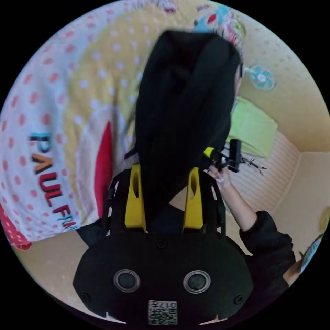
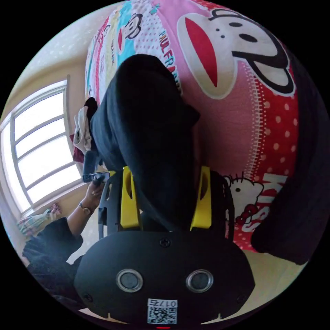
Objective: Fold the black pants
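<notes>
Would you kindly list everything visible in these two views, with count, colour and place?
black pants: one, black, hanging between both grippers' jaws above the bed
bedspread: one, pink, red, yellow cartoon print, behind the pants
window: one, bright, at the right gripper view's left
fan: one, teal, on the wall
green cloth: one, lime, beside the pants
left gripper: yellow jaws
right gripper: yellow jaws
hand: one, holding the right gripper
</notes>
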